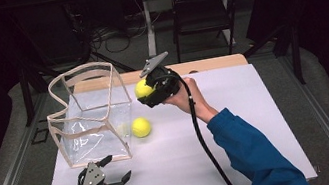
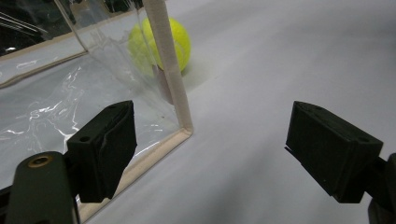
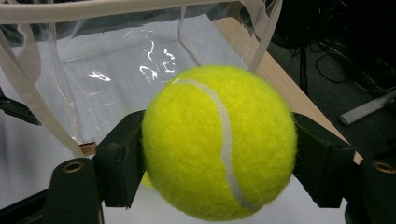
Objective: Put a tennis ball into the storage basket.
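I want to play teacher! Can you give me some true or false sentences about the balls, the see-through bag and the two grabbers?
1. The right gripper is squeezing a yellow tennis ball. True.
2. The held ball is already inside the clear bag. False: it is up in the air beside the bag's open top, on its right.
3. A second tennis ball lies on the white table just outside the bag. True.
4. The left gripper is holding the bag's edge. False: its jaws stand wide open with nothing between them, near the bag's bottom corner.
5. The bag has three balls in it. False: no ball can be seen inside it.
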Demonstrator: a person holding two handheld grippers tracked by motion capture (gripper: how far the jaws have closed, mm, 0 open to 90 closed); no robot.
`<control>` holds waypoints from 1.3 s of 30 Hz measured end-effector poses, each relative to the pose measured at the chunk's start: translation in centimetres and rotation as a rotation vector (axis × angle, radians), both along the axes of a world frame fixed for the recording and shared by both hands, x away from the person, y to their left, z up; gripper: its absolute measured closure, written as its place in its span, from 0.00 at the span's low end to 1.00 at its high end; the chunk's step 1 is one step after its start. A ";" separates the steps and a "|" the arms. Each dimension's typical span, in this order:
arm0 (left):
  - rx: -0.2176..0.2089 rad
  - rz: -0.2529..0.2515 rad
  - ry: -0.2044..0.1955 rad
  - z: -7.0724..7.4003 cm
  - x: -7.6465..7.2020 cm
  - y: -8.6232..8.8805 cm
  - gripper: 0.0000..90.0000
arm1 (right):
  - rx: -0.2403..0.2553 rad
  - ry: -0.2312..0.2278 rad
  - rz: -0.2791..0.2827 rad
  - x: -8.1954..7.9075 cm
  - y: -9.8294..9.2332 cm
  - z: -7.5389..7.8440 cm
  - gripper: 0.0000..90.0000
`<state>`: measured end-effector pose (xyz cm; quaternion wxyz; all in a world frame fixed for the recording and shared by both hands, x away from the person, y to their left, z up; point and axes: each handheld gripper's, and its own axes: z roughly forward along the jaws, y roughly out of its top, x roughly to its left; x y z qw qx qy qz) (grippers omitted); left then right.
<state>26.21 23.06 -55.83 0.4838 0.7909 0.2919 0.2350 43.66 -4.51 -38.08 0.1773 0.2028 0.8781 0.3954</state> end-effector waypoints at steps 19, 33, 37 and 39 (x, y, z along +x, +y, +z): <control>-0.003 0.003 -0.003 0.1 0.0 0.0 0.18 | -0.029 0.005 -0.001 0.9 0.9 1.1 0.29; -0.008 0.003 -0.002 0.1 0.0 0.1 0.18 | -0.045 0.002 0.007 1.5 2.3 2.3 0.29; -0.005 0.004 -0.006 0.1 -0.1 0.1 0.18 | -0.051 -0.001 0.010 1.6 2.7 2.6 0.29; -0.006 0.006 -0.006 0.1 -0.1 0.2 0.18 | -0.058 -0.006 0.011 1.6 3.0 2.6 0.29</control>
